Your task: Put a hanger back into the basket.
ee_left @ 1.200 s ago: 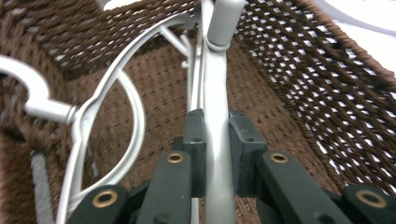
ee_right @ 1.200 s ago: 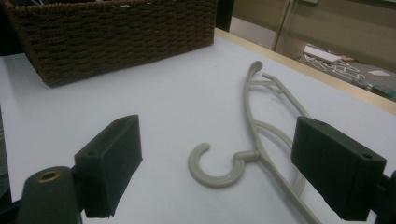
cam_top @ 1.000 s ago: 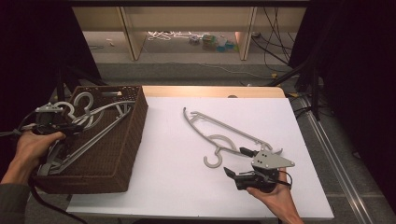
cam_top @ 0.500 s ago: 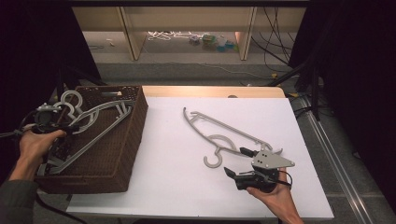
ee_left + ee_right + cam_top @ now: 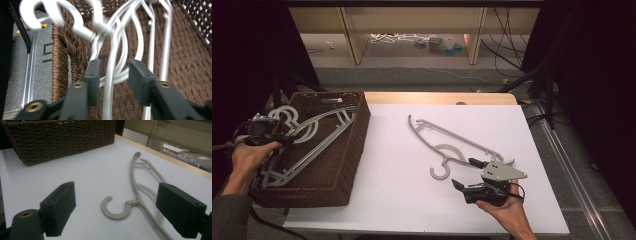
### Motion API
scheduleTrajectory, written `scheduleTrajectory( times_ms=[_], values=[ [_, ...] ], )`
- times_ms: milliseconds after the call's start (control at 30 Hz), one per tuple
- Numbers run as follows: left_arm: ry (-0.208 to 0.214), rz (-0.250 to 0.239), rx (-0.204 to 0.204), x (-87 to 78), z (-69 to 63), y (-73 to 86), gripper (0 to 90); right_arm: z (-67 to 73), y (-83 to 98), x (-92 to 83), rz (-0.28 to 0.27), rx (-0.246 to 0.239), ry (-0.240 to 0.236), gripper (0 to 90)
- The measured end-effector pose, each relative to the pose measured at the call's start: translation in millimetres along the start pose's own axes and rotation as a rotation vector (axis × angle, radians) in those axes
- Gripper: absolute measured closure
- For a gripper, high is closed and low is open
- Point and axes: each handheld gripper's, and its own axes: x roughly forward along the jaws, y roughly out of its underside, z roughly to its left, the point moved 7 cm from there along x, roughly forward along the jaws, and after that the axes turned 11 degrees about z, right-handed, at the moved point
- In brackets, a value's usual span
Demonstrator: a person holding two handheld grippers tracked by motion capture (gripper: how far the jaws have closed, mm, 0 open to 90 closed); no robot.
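High view: my left gripper (image 5: 287, 140) jaws have just been opening off white hangers (image 5: 307, 142) in the basket (image 5: 339, 165); right gripper (image 5: 466, 174) wide open, grey hanger (image 5: 452, 140) left on worktop (image 5: 402, 190)

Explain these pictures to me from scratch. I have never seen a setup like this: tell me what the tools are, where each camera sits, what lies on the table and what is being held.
A person works at a white table, holding a hand tool with two black jaws in each hand. The high view looks down from above; the other two come from cameras riding on the tools.

The left gripper is at a brown wicker basket that holds white hangers. A bar of one hanger runs between its jaws; they have just been opening and no longer press on it.

The right gripper rests in the person's right hand, jaws wide open and holding nothing. It points at a grey hanger lying flat on the table, its hook just ahead of the jaws.
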Motion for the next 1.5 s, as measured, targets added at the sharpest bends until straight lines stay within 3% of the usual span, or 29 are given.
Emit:
scheduleTrajectory(
  times_ms=[200, 267, 367, 500, 633, 667, 700, 1033, 1300, 1367, 1433, 1500],
  values=[
    [0.004, -0.077, -0.035, -20.0, -6.1, -4.4, 46.5, 0.4, -0.3, 0.9, -0.005, -0.001, 0.005, 17.1],
    [0.007, -0.111, -0.065, -28.7, -10.5, -6.3, 43.0, 0.3, -0.3, 0.6, -0.003, -0.001, 0.005, 17.1],
    [0.033, -0.166, -0.101, -43.1, -19.5, -9.1, 38.8, 0.1, 0.0, 0.5, -0.003, 0.000, 0.005, 17.1],
    [0.079, -0.243, -0.110, -62.6, -40.1, -11.8, 34.0, 0.1, -0.1, 0.4, -0.001, 0.003, 0.001, 17.1],
    [0.129, -0.298, -0.088, -79.5, -69.8, -10.1, 30.6, -0.5, 0.0, 0.4, -0.001, 0.003, 0.006, 17.0],
    [0.129, -0.298, -0.088, -79.5, -69.8, -10.1, 29.3, -0.7, 0.1, 0.3, -0.002, 0.001, 0.007, 17.0],
    [0.154, -0.322, -0.076, -86.0, -85.4, -8.7, 28.3, -1.1, 0.2, 0.4, -0.004, 0.001, 0.011, 17.0],
    [0.287, -0.424, 0.000, -105.1, -159.4, 1.0, 22.0, -2.6, 1.8, 1.7, 0.001, 0.004, 0.015, 17.0],
    [0.379, -0.475, 0.039, -95.4, -208.0, 8.4, 19.4, -4.7, 3.7, 1.5, 0.002, 0.022, 0.010, 17.0],
    [0.399, -0.489, 0.050, -90.8, -217.6, 10.3, 19.1, -5.2, 4.0, 1.9, -0.006, 0.027, 0.003, 17.0],
    [0.408, -0.508, 0.065, -86.0, -225.0, 12.3, 18.5, -8.7, 3.8, 2.6, -0.021, 0.011, 0.025, 17.0],
    [0.414, -0.518, 0.072, -79.5, -230.2, 15.0, 18.5, -7.7, 6.0, 3.3, -0.010, 0.030, 0.014, 16.9]
  ],
)
